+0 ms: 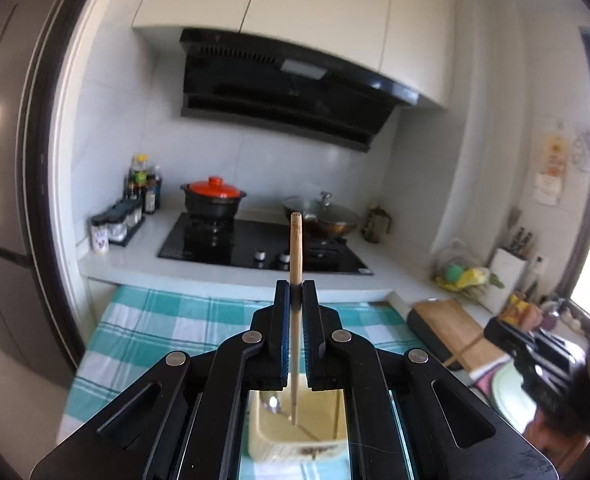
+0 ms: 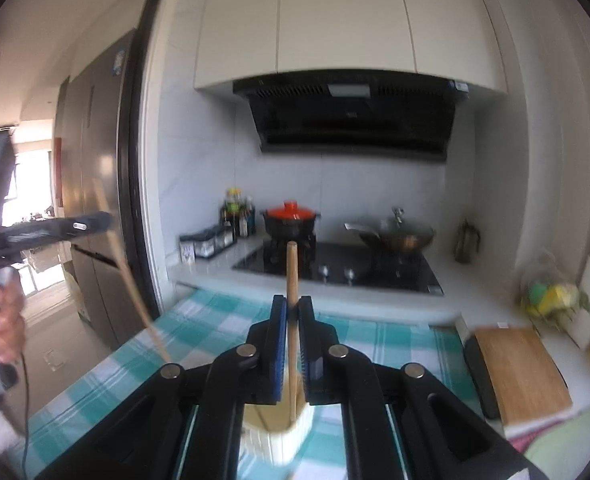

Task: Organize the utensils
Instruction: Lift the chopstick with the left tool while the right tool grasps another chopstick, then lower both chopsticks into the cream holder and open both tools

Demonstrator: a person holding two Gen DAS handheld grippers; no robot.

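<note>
My left gripper (image 1: 295, 286) is shut on a pale wooden chopstick (image 1: 295, 248) held upright, its lower end inside a cream utensil holder (image 1: 271, 440) below the fingers. My right gripper (image 2: 292, 302) is shut on a browner wooden chopstick (image 2: 291, 272), also upright, its lower end in the same cream holder (image 2: 291, 440). The left gripper (image 2: 55, 230) with its chopstick (image 2: 135, 292) shows at the left of the right wrist view. The right gripper (image 1: 535, 360) shows at the right edge of the left wrist view.
The holder stands on a teal and white checked cloth (image 1: 167, 320). Behind it is a white counter with a black hob (image 1: 255, 244), a red-lidded pot (image 1: 214, 196) and a wok (image 1: 323, 216). A wooden cutting board (image 2: 519, 368) lies at the right. A fridge (image 1: 7, 160) stands left.
</note>
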